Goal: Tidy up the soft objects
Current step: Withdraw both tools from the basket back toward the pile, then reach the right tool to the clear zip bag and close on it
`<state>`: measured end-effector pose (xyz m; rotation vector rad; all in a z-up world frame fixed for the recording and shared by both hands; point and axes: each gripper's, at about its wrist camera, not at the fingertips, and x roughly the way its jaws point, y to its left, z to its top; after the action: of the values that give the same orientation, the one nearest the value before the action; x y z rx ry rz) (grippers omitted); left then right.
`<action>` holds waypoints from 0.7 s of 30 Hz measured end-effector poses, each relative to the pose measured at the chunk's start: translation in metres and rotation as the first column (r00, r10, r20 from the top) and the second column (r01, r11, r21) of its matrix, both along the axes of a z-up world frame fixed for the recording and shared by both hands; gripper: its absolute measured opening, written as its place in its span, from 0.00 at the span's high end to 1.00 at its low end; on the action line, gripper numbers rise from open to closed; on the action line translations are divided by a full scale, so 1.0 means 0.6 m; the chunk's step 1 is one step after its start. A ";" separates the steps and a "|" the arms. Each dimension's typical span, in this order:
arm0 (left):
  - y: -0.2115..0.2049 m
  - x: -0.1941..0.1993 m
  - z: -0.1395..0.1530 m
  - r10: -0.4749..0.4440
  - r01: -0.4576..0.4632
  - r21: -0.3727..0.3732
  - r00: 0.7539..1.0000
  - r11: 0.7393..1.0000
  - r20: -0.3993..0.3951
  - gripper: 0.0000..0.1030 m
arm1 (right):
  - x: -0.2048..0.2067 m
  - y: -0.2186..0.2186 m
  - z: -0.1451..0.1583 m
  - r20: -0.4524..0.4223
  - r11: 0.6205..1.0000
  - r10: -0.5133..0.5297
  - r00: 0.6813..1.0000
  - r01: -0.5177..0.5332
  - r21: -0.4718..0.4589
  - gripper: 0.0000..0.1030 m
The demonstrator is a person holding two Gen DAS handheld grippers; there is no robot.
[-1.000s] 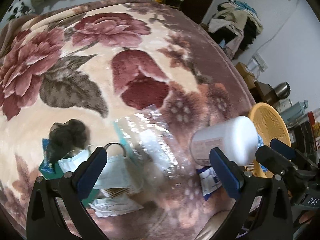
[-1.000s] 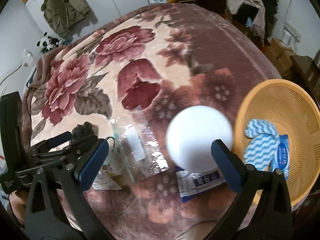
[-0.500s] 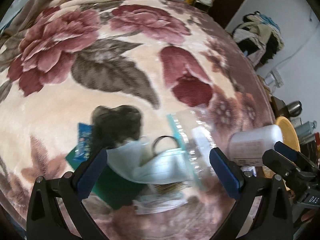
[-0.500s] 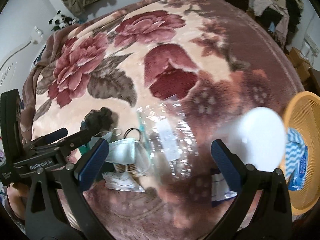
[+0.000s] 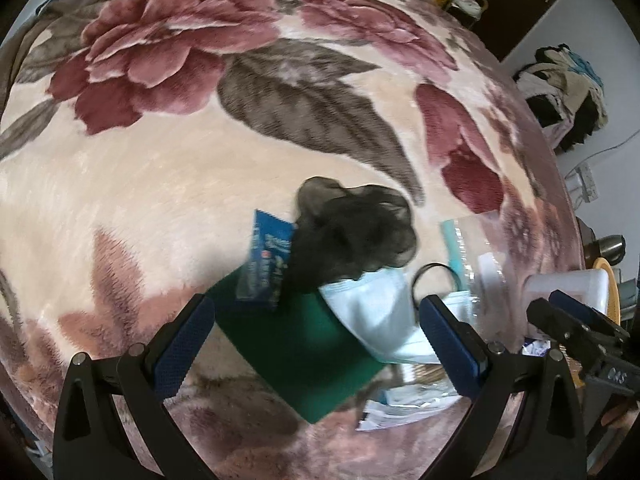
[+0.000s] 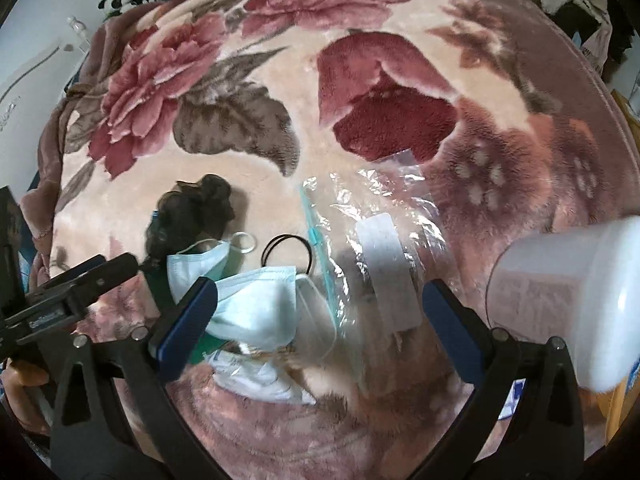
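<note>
Both views have swung left across the floral blanket (image 5: 160,184) on the bed, away from the yellow basket (image 5: 608,280), now only a sliver at the right edge of the left view, and onto the heap of soft things. The white bottle (image 6: 568,304) has slid from centre to the right margin of the right view, cut off there; whether it stands or lies is hard to say. That reads as a turn from drop-off toward the next pick. The left gripper (image 5: 320,340) has its jaws wide and empty, framing the green cloth (image 5: 296,356), with the dark hair net (image 5: 352,236) and blue packet (image 5: 266,264) just beyond. The right gripper (image 6: 320,332) is also wide open, over the pale face mask (image 6: 260,308) and clear zip bag (image 6: 380,248). Black hair ties (image 6: 286,252) lie beside the mask. Papers under the heap are blurred and unreadable.
</note>
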<state>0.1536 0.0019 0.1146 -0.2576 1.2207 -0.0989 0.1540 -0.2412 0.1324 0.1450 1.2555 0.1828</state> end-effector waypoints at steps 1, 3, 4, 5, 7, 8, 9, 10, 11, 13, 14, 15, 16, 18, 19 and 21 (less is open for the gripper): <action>0.004 0.001 -0.004 0.004 -0.004 -0.001 1.000 1.000 -0.003 0.01 | 0.009 0.000 -0.009 -0.006 1.000 -0.001 1.000 0.001 -0.007 0.00; 0.012 0.005 -0.015 0.015 -0.015 -0.005 1.000 1.000 -0.011 0.01 | 0.021 -0.004 -0.022 -0.011 1.000 -0.007 1.000 0.007 -0.016 0.00; 0.015 0.006 -0.018 0.019 -0.019 -0.007 1.000 1.000 -0.013 0.01 | 0.028 -0.007 -0.031 -0.013 1.000 -0.014 1.000 0.014 -0.024 0.00; 0.020 0.007 -0.023 0.024 -0.024 -0.010 1.000 1.000 -0.016 0.01 | 0.037 -0.012 -0.042 -0.020 0.999 -0.025 0.999 0.025 -0.034 0.00; 0.026 0.009 -0.031 0.032 -0.032 -0.008 0.999 0.999 -0.021 0.01 | 0.051 -0.022 -0.060 -0.036 0.998 -0.044 0.998 0.042 -0.039 0.00; 0.030 0.010 -0.036 0.036 -0.036 -0.008 0.999 0.999 -0.025 0.01 | 0.059 -0.028 -0.072 -0.048 0.998 -0.053 0.997 0.051 -0.035 0.00; 0.034 0.012 -0.040 0.040 -0.040 -0.007 0.999 0.999 -0.028 0.01 | 0.066 -0.033 -0.083 -0.060 0.998 -0.062 0.996 0.060 -0.032 0.00; 0.038 0.013 -0.043 0.042 -0.043 -0.005 0.999 0.999 -0.031 0.01 | 0.070 -0.036 -0.090 -0.068 0.997 -0.068 0.995 0.066 -0.029 0.00; 0.041 0.014 -0.046 0.046 -0.046 -0.004 0.998 0.999 -0.034 0.01 | 0.075 -0.041 -0.100 -0.079 0.997 -0.077 0.994 0.076 -0.022 0.00; 0.047 0.014 -0.051 0.052 -0.052 -0.001 0.998 0.999 -0.037 0.01 | 0.078 -0.045 -0.115 -0.098 0.996 -0.086 0.992 0.087 0.006 0.00; 0.050 0.015 -0.053 0.054 -0.054 0.000 0.998 0.999 -0.039 0.01 | 0.078 -0.045 -0.121 -0.102 0.996 -0.089 0.991 0.091 0.017 0.00; 0.051 0.015 -0.054 0.055 -0.055 0.001 0.998 0.999 -0.039 0.01 | 0.078 -0.043 -0.123 -0.100 0.996 -0.085 0.991 0.088 0.023 0.00; 0.052 0.015 -0.056 0.055 -0.055 0.002 0.998 0.998 -0.039 0.01 | 0.076 -0.038 -0.123 -0.097 0.996 -0.077 0.992 0.080 0.027 0.00; 0.050 0.016 -0.058 0.052 -0.052 0.001 0.998 0.999 -0.040 0.01 | 0.074 -0.027 -0.120 -0.092 0.998 -0.051 0.994 0.055 0.043 0.00; 0.049 0.016 -0.059 0.051 -0.051 0.001 0.998 0.999 -0.041 0.01 | 0.073 -0.019 -0.117 -0.089 0.998 -0.032 0.995 0.036 0.051 0.00; 0.044 0.017 -0.062 0.043 -0.044 -0.003 0.998 0.999 -0.043 0.01 | 0.073 -0.007 -0.117 -0.085 1.000 -0.006 0.996 0.008 0.021 0.00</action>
<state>0.1637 0.0285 0.0774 -0.2910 1.2570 -0.0584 0.1981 -0.2455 0.0620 0.1771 1.3377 0.1854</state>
